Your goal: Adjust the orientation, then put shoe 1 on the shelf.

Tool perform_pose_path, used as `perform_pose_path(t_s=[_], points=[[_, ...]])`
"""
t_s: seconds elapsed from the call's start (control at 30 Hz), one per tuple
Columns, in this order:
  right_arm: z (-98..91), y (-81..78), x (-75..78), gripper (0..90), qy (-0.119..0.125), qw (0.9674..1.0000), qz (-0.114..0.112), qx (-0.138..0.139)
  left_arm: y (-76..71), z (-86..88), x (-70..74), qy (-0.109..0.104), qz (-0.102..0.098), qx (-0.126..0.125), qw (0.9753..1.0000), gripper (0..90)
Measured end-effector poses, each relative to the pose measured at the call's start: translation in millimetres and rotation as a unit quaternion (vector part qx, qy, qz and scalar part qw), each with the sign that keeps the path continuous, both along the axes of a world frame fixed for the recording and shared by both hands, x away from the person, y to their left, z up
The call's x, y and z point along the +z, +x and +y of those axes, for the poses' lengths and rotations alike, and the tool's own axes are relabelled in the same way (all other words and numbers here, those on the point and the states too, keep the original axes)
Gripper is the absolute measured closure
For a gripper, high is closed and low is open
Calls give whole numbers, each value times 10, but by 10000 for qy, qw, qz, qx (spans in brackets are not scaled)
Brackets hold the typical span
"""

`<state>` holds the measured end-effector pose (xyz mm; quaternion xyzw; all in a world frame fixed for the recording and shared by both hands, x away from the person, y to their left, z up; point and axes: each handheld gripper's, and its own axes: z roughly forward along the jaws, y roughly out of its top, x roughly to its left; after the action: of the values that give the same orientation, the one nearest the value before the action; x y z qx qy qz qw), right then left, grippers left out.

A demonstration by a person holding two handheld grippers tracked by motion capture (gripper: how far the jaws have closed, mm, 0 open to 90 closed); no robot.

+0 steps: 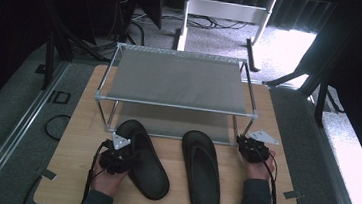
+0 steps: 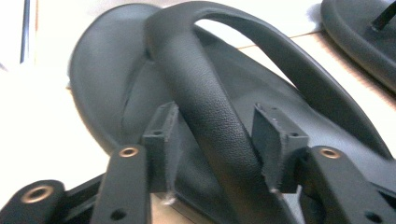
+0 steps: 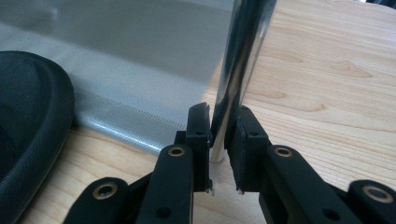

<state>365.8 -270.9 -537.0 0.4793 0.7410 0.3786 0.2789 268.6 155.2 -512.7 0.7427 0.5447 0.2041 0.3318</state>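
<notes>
Sandal [image 2: 140, 93] lies under my left gripper [image 2: 219, 140], jaws straddling its soft, light strap [image 2: 210, 107], not yet clenched; right gripper [image 3: 219, 135] clamps the rack's post [image 3: 238, 70]; strap looks the surest hold.

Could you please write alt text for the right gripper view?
The right gripper has its fingers closed on the shoe rack's chrome leg, standing on a wooden table. A black sandal lies at left, beside the rack's grey lower shelf.

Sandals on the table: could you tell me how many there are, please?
2. The left sandal lies angled before the rack, its strap between the left gripper's jaws. The right sandal lies near the table's middle, untouched. Nothing suggests others hidden.
</notes>
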Motion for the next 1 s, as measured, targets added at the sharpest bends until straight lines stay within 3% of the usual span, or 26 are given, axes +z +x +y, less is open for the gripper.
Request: perform_pose_path(t_s=[0.17, 0.2, 0.23, 0.37, 0.57, 0.7, 1.0], points=[[-3, 1, -3, 789, 0, 10000, 3, 9, 138, -15, 13, -15, -51, -206, 9998, 630], [-4, 1, -3, 789, 0, 10000, 6, 10, 157, -20, 21, 31, -111, -238, 9997, 693], [-4, 1, -4, 789, 1, 10000, 7, 11, 177, -28, 30, 139, -117, -214, 9996, 704], [-4, 0, -5, 789, 0, 10000, 11, 12, 265, 3, 33, 74, -127, -322, 9994, 729], [-4, -2, -6, 788, -2, 10000, 17, 11, 302, 23, 22, -65, -125, -340, 9993, 716], [-3, -1, -8, 788, 11, 10000, 22, 7, 279, 56, 20, -318, -158, -388, 9986, 635], [-6, -3, -13, 787, 28, 10000, 31, 13, 177, 101, -63, -297, -198, -596, 9976, 566]])
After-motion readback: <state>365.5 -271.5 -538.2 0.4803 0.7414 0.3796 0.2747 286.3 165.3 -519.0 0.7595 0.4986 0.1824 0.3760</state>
